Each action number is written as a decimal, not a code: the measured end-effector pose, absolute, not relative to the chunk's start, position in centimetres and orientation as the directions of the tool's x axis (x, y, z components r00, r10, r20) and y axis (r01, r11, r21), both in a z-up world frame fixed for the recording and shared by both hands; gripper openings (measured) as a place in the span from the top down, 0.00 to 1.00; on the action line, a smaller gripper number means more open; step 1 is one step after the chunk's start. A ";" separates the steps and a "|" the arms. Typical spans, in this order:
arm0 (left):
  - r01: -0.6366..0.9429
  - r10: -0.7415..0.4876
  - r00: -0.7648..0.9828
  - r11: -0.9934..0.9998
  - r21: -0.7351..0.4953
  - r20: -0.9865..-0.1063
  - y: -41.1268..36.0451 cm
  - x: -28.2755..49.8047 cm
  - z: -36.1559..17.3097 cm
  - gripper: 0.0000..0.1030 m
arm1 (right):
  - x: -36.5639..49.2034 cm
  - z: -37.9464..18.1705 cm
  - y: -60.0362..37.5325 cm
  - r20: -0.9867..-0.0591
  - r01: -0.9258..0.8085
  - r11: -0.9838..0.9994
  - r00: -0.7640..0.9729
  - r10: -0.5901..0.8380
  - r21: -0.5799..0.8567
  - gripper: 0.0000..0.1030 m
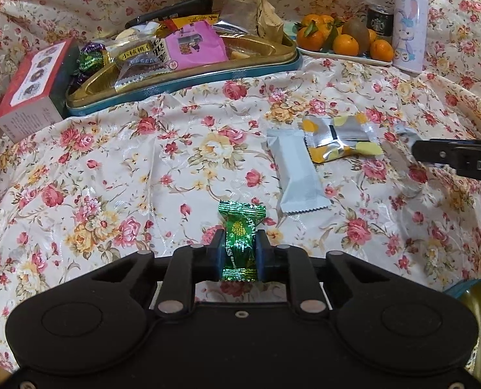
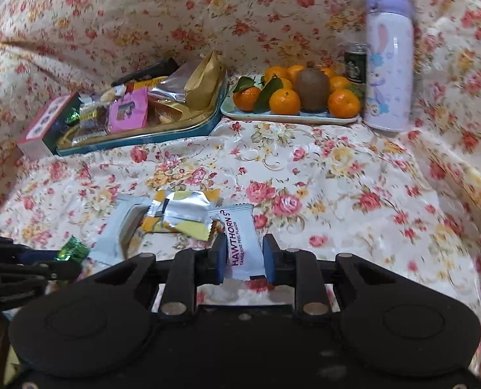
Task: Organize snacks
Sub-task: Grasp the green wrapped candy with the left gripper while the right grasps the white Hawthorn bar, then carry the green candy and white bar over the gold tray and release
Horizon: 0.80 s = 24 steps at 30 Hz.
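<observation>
1. Readable text first: my right gripper (image 2: 243,257) is clamped on a white candy wrapper (image 2: 240,243) printed "HAWTHORN S" and "TANGERINE PEEL FLAVOR". The dark can (image 2: 356,63) at the back has a Starbucks logo. A clear packet (image 1: 136,58) in the tin has Chinese characters on a yellow label.
2. My left gripper (image 1: 240,253) is squeezing a shiny green foil candy (image 1: 240,243); I can only make out "SS" on it.
3. Containers: the teal-rimmed gold tin tray (image 1: 188,79) is piled with snacks, including a pink packet (image 1: 196,45) and a gold foil bag (image 1: 268,16). A red and white cardboard box (image 1: 29,94) touches its left end. The pale plate (image 2: 289,117) holds tangerines (image 2: 284,101) and a brown kiwi (image 2: 312,89), just beside the purple bunny flask (image 2: 390,61).
4. Loose on the floral cloth (image 1: 110,168): a plain pale blue packet (image 1: 300,175) and a silver and yellow packet (image 1: 340,137), overlapping.
5. Only the left view shows a gold tin lid edge (image 1: 480,311) at the lower right.
</observation>
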<state>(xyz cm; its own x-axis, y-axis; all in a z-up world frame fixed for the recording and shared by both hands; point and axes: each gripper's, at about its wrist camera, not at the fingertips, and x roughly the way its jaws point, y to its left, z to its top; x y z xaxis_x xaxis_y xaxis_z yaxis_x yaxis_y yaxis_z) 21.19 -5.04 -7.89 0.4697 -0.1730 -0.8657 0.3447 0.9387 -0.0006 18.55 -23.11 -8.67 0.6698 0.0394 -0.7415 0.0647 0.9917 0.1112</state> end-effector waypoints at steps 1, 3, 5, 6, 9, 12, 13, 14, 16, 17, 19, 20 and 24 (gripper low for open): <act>0.344 -0.171 0.475 0.939 0.003 -0.863 -5.1 20.9 -7.6 0.77 | 18.1 -8.4 -23.1 -0.740 0.074 0.990 0.672 0.039 0.119 0.76; 0.339 -0.173 0.483 0.941 0.001 -0.859 -5.0 20.4 -7.0 0.77 | 17.1 -7.8 -23.2 -0.735 0.090 0.985 0.677 0.048 0.147 0.76; 0.333 -0.180 0.488 0.943 -0.008 -0.854 -4.8 19.7 -6.1 0.77 | 16.0 -7.1 -23.3 -0.727 0.099 0.978 0.683 0.068 0.185 0.76; 0.329 -0.180 0.494 0.944 -0.009 -0.851 -4.7 19.3 -5.7 0.77 | 15.4 -6.7 -23.4 -0.723 0.103 0.974 0.686 0.077 0.202 0.76; 0.313 -0.174 0.510 0.950 -0.006 -0.842 -4.2 17.6 -4.1 0.77 | 13.2 -5.6 -23.2 -0.703 0.108 0.964 0.704 0.099 0.244 0.76; 0.294 -0.163 0.519 0.956 -0.004 -0.839 -3.7 16.0 -3.0 0.77 | 11.0 -4.5 -22.5 -0.680 0.104 0.960 0.725 0.106 0.260 0.76; 0.289 -0.163 0.523 0.957 -0.006 -0.837 -3.5 15.3 -2.6 0.77 | 10.2 -4.2 -22.2 -0.672 0.101 0.959 0.732 0.108 0.264 0.76; 0.286 -0.164 0.525 0.958 -0.008 -0.835 -3.3 14.7 -2.3 0.77 | 9.3 -3.8 -21.9 -0.663 0.095 0.958 0.740 0.113 0.269 0.76; 0.283 -0.164 0.529 0.959 -0.009 -0.833 -2.9 13.2 -1.8 0.77 | 7.7 -3.2 -21.3 -0.647 0.080 0.958 0.752 0.124 0.276 0.76; 0.281 -0.160 0.531 0.960 -0.005 -0.832 -2.7 12.5 -1.5 0.77 | 6.9 -2.9 -20.8 -0.638 0.070 0.959 0.759 0.129 0.276 0.76; 0.276 -0.149 0.540 0.961 0.007 -0.829 -2.5 11.1 -1.1 0.77 | 5.3 -2.3 -20.1 -0.624 0.055 0.961 0.770 0.133 0.273 0.76; 0.275 -0.142 0.541 0.961 0.015 -0.829 -2.5 10.3 -1.0 0.77 | 4.4 -2.0 -19.7 -0.616 0.046 0.961 0.775 0.137 0.271 0.76; 0.266 -0.131 0.525 0.964 0.016 -0.841 -2.1 8.0 -0.9 0.77 | 1.2 -1.0 -18.4 -0.591 0.007 0.963 0.791 0.160 0.270 0.76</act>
<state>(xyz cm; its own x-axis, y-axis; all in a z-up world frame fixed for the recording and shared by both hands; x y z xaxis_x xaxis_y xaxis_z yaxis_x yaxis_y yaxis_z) 8.00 -2.07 -0.92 0.5255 -0.1313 -0.8406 0.2662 0.9638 0.0159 1.17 -18.45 -1.04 0.7909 0.1601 -0.5906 0.0067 0.9628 0.2700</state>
